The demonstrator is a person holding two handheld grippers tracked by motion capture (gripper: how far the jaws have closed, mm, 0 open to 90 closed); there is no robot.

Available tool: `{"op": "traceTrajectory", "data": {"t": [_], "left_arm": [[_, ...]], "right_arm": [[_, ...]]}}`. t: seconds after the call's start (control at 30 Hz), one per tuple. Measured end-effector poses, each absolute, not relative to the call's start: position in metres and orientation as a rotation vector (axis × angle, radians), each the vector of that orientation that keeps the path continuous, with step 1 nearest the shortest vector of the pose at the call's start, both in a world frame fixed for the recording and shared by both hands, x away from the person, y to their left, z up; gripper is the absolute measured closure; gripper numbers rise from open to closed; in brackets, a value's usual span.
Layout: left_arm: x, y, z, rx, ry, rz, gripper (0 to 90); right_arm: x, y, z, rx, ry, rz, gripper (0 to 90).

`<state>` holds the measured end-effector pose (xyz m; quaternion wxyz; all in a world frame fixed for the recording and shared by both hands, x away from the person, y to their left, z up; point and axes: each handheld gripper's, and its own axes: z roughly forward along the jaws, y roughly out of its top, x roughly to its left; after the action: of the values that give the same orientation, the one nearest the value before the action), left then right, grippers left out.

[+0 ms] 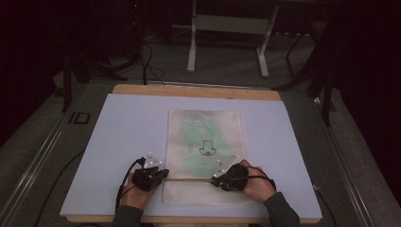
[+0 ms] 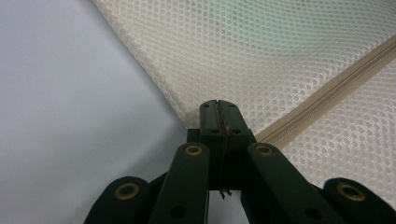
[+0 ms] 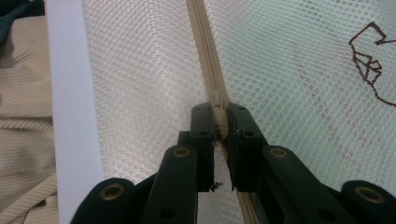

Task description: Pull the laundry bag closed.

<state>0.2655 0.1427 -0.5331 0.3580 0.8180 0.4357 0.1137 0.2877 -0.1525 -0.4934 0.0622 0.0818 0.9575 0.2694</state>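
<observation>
A cream mesh bag (image 1: pixel 222 127) lies flat on the lavender board (image 1: pixel 123 142), with something pale green showing through it and a small dark line drawing (image 1: pixel 206 150) on it. A beige zipper (image 1: pixel 189 179) runs across the bag near its front end. My left gripper (image 1: pixel 163 174) is at the bag's left edge, where the zipper (image 2: pixel 322 105) ends; its jaws (image 2: pixel 218 105) are shut on the mesh edge. My right gripper (image 1: pixel 213 179) sits on the zipper line. Its jaws (image 3: pixel 219 109) are pinched on the zipper pull (image 3: pixel 218 100), with a narrow gap left between them.
The board lies on a wooden table (image 1: pixel 189 91). A metal stand (image 1: pixel 227 42) and cables (image 1: pixel 146 66) are on the floor beyond. Cables trail from both grippers toward the front edge. The person's beige clothing (image 3: pixel 23 116) shows past the board's edge (image 3: pixel 74 116).
</observation>
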Motion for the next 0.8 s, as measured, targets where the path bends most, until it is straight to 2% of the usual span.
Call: {"op": "traceTrajectory", "data": {"t": [0.8], "left_arm": [[0.265,0.143,-0.533,2.114,1.121,0.295,89.5]], "right_arm": [[0.287,-0.165,-0.492,0.277,2.886,0.813,82.3]]}}
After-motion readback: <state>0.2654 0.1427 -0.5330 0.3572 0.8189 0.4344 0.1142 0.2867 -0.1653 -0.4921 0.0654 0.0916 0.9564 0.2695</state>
